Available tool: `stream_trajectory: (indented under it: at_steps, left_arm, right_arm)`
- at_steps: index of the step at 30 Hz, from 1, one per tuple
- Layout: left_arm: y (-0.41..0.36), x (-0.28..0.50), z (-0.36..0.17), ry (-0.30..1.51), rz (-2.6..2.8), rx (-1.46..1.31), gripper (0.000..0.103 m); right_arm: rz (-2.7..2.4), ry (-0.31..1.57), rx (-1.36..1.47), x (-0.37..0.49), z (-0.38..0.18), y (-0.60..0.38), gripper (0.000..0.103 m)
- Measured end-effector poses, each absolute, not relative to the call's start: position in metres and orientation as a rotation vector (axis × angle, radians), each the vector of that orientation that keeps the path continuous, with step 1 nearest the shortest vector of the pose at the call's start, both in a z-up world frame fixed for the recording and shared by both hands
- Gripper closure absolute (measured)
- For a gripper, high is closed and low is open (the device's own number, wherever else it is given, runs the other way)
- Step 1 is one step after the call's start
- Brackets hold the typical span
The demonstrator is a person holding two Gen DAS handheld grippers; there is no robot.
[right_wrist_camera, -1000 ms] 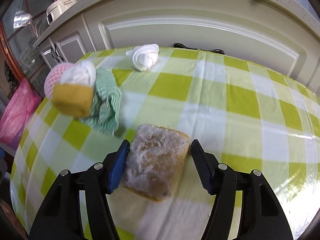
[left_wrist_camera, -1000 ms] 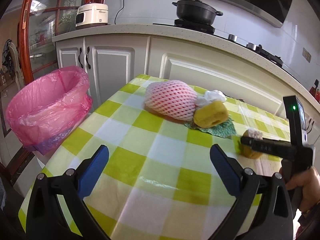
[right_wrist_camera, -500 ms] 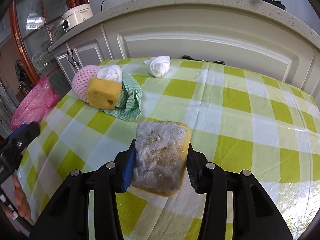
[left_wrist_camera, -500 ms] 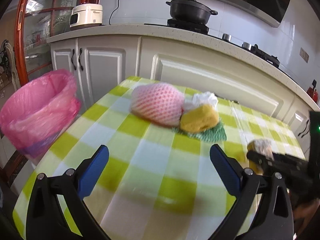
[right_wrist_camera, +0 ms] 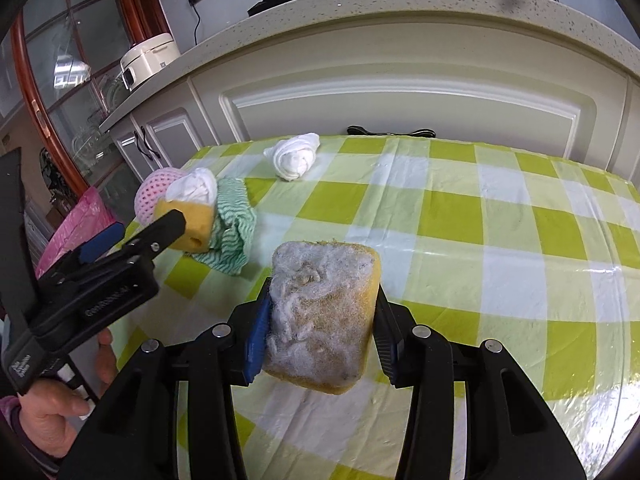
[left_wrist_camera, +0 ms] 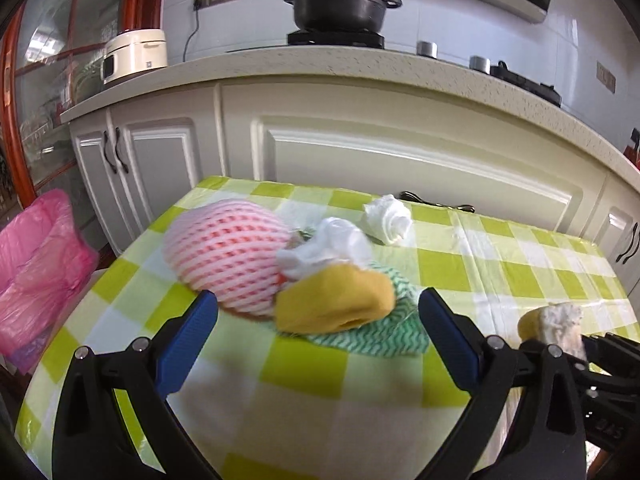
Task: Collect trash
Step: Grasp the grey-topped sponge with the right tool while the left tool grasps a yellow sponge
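My right gripper (right_wrist_camera: 322, 296) is shut on a worn yellow sponge with a grey scouring face (right_wrist_camera: 324, 312), held just above the checked tablecloth (right_wrist_camera: 500, 240). My left gripper (left_wrist_camera: 318, 304) stands open, its blue pads on either side of a pile: a pink foam net (left_wrist_camera: 228, 256), a white tissue wad (left_wrist_camera: 332, 248), a yellow sponge (left_wrist_camera: 336, 304) and a green wavy cloth (left_wrist_camera: 380, 336). Nothing is gripped by it. A second tissue wad (left_wrist_camera: 388, 220) lies farther back. The right wrist view shows the left gripper (right_wrist_camera: 146, 224) close to the pile.
A bin lined with a pink bag (left_wrist_camera: 36, 272) stands off the table's left edge. White cabinets (left_wrist_camera: 400, 160) and a counter run behind the table. A black clip (right_wrist_camera: 388, 132) lies at the far table edge. A hand (right_wrist_camera: 52, 412) holds the left gripper.
The left gripper has moved in toward the pile, which now fills the space between its fingers. The right gripper closed on the worn sponge and raised it slightly.
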State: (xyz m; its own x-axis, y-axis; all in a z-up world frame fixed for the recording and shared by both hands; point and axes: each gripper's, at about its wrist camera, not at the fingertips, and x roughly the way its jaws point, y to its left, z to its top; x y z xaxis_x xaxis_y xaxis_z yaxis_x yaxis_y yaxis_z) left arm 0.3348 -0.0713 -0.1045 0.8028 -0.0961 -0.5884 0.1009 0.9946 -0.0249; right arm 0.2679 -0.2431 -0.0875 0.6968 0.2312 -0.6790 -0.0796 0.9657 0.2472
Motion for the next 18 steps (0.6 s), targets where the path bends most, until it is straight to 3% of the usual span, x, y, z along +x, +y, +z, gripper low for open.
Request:
stream_trajectory:
  at_steps: [4,9,11,14,18]
  left_arm:
    - [-0.088,0.345,-0.114,0.643,-0.087,0.057,0.01]
    - [-0.094,0.363,-0.121,0.689,-0.056,0.081,0.023]
    - [-0.092,0.367,-0.124,0.709,-0.047,0.078,0.035]
    - [-0.088,0.367,-0.125,0.72,-0.052,0.076,0.043]
    - [-0.083,0.351,-0.116,0.703,-0.078,0.066,0.045]
  right_arm:
    - [0.179,0.786,0.225,0.273,-0.092,-0.254,0.06]
    - [0.188,0.783,0.239,0.277,-0.095,-0.259,0.059]
    - [0.189,0.778,0.246,0.278,-0.094,-0.26,0.059]
    - [0.188,0.773,0.25,0.276,-0.093,-0.261,0.059]
    - [0.19,0.769,0.246,0.273,-0.09,-0.258,0.059]
